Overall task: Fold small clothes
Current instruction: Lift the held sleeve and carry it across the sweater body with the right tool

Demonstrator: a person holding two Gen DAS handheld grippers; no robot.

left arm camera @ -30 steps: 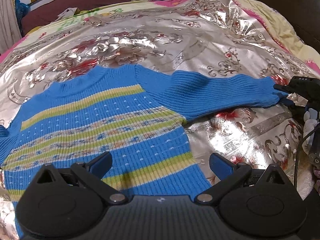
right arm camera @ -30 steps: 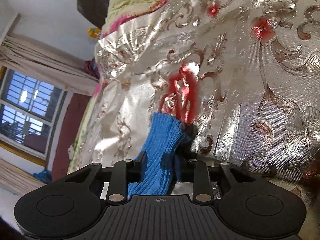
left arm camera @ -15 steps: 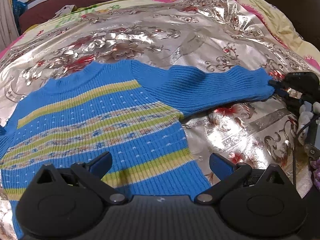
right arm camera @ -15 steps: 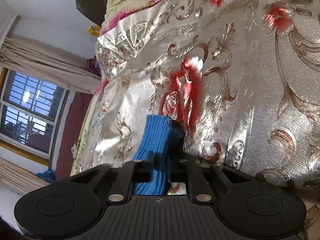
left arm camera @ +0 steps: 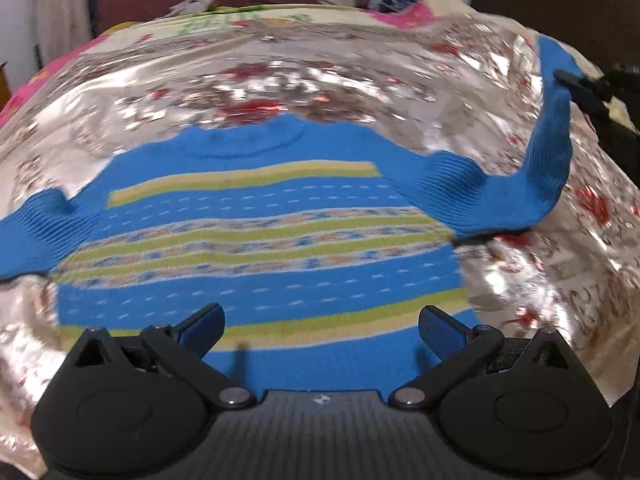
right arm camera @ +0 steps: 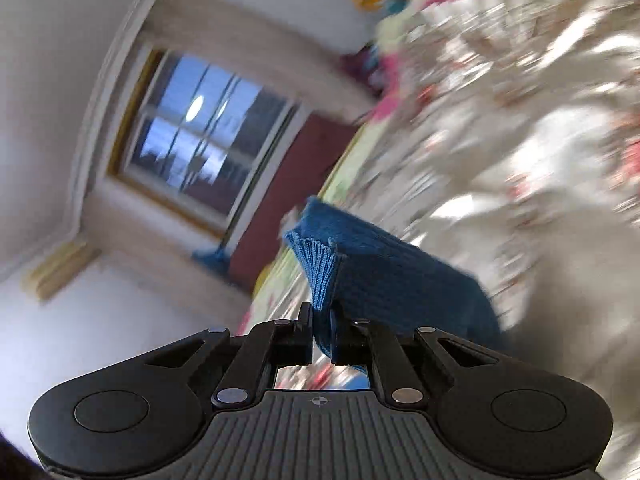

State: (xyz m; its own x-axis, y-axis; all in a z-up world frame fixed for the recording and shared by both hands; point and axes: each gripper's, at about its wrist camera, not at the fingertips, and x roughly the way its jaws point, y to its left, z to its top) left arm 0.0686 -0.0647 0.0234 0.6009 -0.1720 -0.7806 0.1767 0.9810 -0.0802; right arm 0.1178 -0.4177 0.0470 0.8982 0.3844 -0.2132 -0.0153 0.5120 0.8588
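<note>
One blue striped sweater point(left arm camera: 256, 248) lies flat, front up, on the silver floral bedspread point(left arm camera: 280, 80) of the bed. Two sleeves: the left one point(left arm camera: 36, 236) lies spread out; the right sleeve point(left arm camera: 548, 152), flat a second ago, now rises off the cover. Two grippers: the right gripper point(right arm camera: 322, 332), jaws clenched on the sleeve cuff point(right arm camera: 320, 264), has lifted; the left gripper point(left arm camera: 320, 324), jaws released and empty, hovers over the hem.
</note>
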